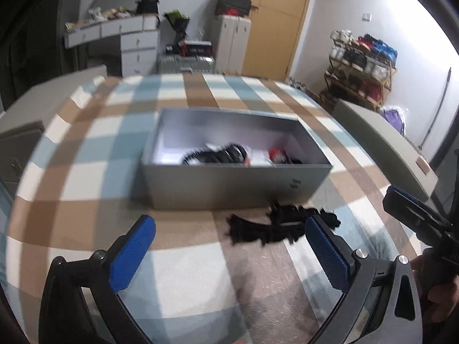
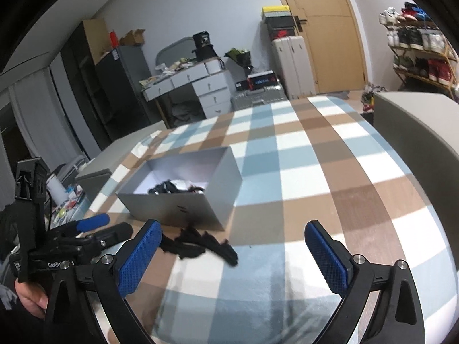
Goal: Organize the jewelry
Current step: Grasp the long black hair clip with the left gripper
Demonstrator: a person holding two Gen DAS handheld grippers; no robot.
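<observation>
- Left wrist view: the left gripper [image 1: 229, 261] stands spread wide with nothing between its blue pads [image 1: 132, 253]; it touches nothing. Ahead, on the checked blanket [image 1: 86, 177], a black tangled item [image 1: 275, 225] lies just in front of the grey box [image 1: 229, 186], touching or nearly touching its front wall. Inside the box lie dark pieces and something red, too blurred to name. The other gripper shows at the right edge.
- My reading is that the step in hand is the approach to the black item, with the box as its likely home. The next move calls for bringing one pair of pads down around the tangle and closing on a part thick enough to lift cleanly.
- Right wrist view: the right gripper [image 2: 232, 258] is likewise spread wide and empty, its pads clear of everything. The black item lies near the left pad, between that pad and the box. The left gripper, held by a hand [image 2: 28, 298], reaches in from the left.
</observation>
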